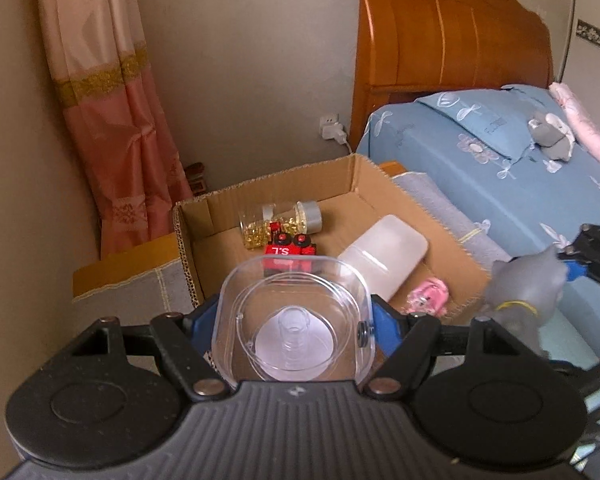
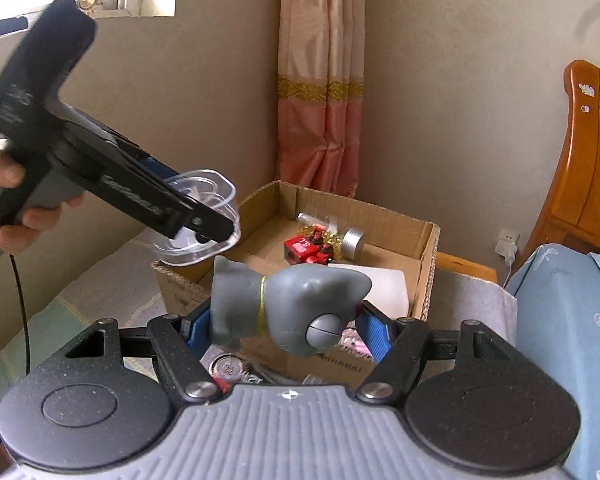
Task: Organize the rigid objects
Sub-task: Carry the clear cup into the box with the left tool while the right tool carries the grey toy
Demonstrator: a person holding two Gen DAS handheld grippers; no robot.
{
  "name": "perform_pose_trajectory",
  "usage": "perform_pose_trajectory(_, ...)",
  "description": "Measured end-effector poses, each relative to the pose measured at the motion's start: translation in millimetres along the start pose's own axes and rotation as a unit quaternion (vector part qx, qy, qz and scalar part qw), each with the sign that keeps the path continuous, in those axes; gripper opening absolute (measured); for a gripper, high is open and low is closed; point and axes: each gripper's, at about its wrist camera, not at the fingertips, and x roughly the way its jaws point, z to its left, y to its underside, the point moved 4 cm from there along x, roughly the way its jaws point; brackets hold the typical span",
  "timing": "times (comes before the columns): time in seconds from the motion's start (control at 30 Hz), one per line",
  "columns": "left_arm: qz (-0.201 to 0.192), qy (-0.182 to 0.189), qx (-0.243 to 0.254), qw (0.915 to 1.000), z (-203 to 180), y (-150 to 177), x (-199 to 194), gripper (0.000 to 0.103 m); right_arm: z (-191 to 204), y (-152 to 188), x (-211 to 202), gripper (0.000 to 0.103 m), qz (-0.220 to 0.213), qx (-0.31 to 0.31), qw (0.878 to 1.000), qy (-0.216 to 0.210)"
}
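My left gripper [image 1: 294,320] is shut on a clear plastic container [image 1: 292,316] and holds it above the near edge of an open cardboard box [image 1: 272,176]. The container also shows in the right wrist view [image 2: 204,220], over the box's left corner. My right gripper [image 2: 288,324] is shut on a grey cat figurine [image 2: 288,304], held sideways just before the box [image 2: 428,264]. In the left wrist view the figurine [image 1: 524,292] hangs at the box's right edge. Inside the box lie a jar of gold beads [image 1: 276,220], a red toy train [image 1: 290,250], a white plastic case [image 1: 384,256] and a pink toy [image 1: 428,296].
The box sits on a grey cloth [image 2: 112,292] beside a bed with blue bedding [image 1: 500,168] and a wooden headboard [image 1: 440,32]. A pink curtain [image 1: 112,112] hangs at the wall corner behind. A grey plush [image 1: 550,136] lies on the pillow. Small items [image 2: 228,368] lie under my right gripper.
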Motion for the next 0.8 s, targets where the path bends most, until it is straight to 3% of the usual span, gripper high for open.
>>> perform_pose_trajectory(0.33, 0.03, -0.001, -0.018, 0.9994, 7, 13, 39, 0.077, -3, -11, 11, 0.077, 0.004, -0.004, 1.0, 0.007)
perform_pose_trajectory(0.4, 0.025, -0.003, -0.025, 0.9994, 9, 14, 36, 0.092, -4, -12, 12, 0.077, 0.005, -0.008, 1.0, 0.01)
perform_pose_trajectory(0.5, 0.004, -0.001, -0.028, 0.9996, 13, 12, 26, 0.095, -7, -14, 16, 0.077, 0.012, -0.011, 1.0, 0.014)
perform_pose_trajectory(0.8, -0.017, -0.04, -0.053, 0.9977, 29, 26, -13, 0.098, -8, -28, 44, 0.077, 0.031, -0.008, 0.999, 0.008)
